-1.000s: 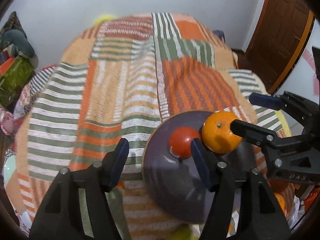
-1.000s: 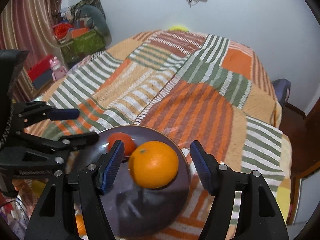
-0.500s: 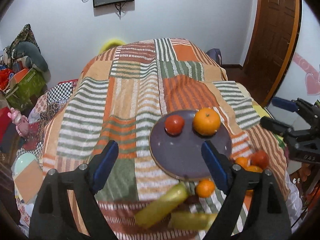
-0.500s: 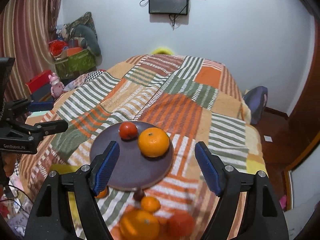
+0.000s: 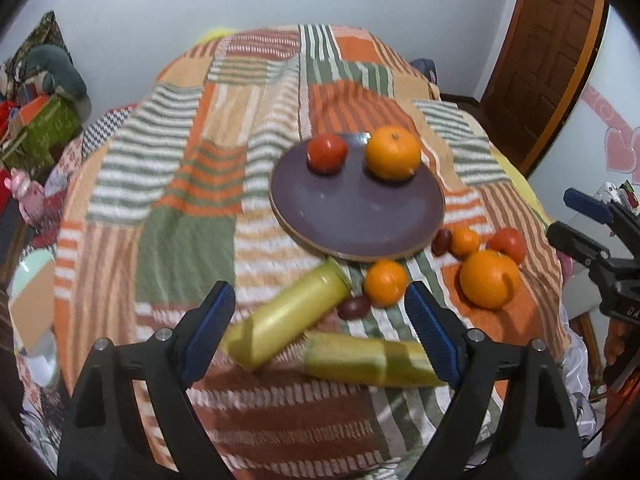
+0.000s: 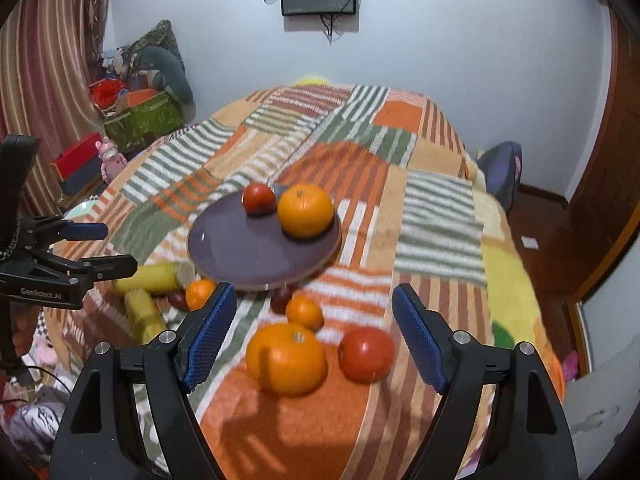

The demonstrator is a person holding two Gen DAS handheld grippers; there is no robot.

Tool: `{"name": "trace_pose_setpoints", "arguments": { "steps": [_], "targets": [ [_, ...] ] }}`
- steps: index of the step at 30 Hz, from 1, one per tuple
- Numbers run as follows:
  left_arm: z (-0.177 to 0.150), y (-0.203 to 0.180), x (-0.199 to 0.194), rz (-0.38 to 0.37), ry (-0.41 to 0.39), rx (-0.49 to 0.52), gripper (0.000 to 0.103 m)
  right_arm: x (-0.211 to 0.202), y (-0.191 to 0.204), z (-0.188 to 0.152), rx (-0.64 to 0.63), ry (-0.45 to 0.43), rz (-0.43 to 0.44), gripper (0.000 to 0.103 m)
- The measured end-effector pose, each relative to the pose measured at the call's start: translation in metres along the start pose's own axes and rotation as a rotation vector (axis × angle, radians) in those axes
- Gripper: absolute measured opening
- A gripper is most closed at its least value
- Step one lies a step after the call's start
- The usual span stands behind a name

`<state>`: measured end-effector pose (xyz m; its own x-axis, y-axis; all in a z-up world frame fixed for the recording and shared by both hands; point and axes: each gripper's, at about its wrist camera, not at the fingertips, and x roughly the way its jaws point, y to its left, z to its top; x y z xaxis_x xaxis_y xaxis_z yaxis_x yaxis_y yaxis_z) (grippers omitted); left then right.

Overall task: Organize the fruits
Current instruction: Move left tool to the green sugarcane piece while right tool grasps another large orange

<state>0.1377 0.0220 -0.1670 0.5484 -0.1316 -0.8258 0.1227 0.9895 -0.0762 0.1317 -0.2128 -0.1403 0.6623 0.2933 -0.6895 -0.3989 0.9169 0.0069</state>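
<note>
A purple plate (image 5: 360, 216) (image 6: 248, 248) lies on the striped blanket and holds a tomato (image 5: 326, 152) (image 6: 259, 199) and a large orange (image 5: 394, 153) (image 6: 305, 210). In front of it lie another large orange (image 5: 489, 278) (image 6: 285, 358), a tomato (image 5: 507, 243) (image 6: 366, 354), two small oranges (image 5: 385, 282) (image 5: 464, 241), dark plums (image 5: 354, 307) and two yellow-green corn cobs (image 5: 286, 318) (image 5: 372, 360). My left gripper (image 5: 320, 332) is open and empty above the cobs. My right gripper (image 6: 314, 338) is open and empty above the loose orange and tomato.
The blanket covers a bed (image 6: 440, 208) that drops off at the near and right edges. Boxes and toys (image 6: 136, 116) are piled at the left wall. A wooden door (image 5: 552, 52) is at the right.
Both grippers have pulled back and up from the plate. The right gripper let go of the large orange, which now rests on the plate beside the tomato. The loose fruit came into view.
</note>
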Motion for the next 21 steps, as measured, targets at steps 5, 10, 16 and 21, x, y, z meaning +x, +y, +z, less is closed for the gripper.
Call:
{"name": "trace_pose_setpoints", "arguments": {
  "steps": [5, 10, 16, 21],
  "targets": [
    [-0.014, -0.011, 0.013, 0.003, 0.041, -0.014, 0.087, 0.011, 0.000, -0.023, 0.029, 0.060, 0.023, 0.078],
    [-0.026, -0.026, 0.022, 0.015, 0.070, 0.012, 0.087, 0.022, 0.004, -0.037, 0.028, 0.110, 0.043, 0.078],
    [-0.032, -0.030, 0.029, 0.006, 0.079, -0.041, 0.095, 0.034, 0.005, -0.041, 0.042, 0.132, 0.075, 0.078],
    [-0.036, -0.025, 0.037, -0.003, 0.095, -0.121, 0.103, 0.043, 0.010, -0.046, 0.039, 0.158, 0.098, 0.078]
  ]
}}
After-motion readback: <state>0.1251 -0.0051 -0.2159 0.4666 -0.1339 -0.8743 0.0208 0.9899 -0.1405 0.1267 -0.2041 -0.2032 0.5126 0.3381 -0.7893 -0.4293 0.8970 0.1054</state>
